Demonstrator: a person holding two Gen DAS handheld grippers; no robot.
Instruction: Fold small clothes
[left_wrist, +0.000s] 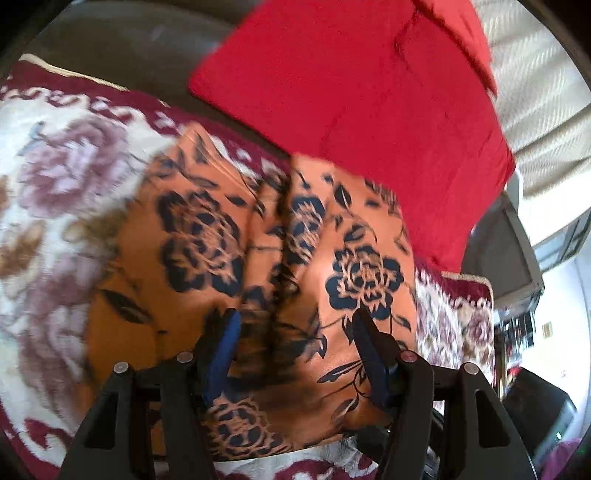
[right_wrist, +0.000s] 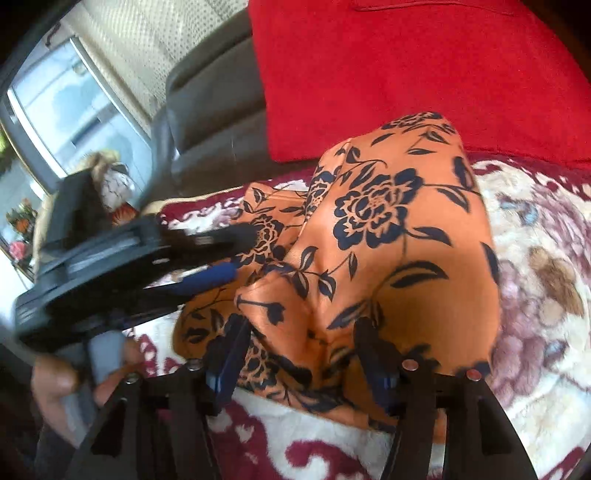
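Fingers (left_wrist: 223, 343) of the left gripper (left_wrist: 295, 321) and of the right gripper (right_wrist: 301, 328) stand apart, gripping nothing, above the orange cloth (left_wrist: 295, 240) on the blanket (left_wrist: 55, 192); red cushion (left_wrist: 351, 92) at twelve o'clock.

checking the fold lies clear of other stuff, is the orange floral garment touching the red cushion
Touching. In the right wrist view the orange floral garment has its top edge overlapping the red cushion, no blanket showing between them there.
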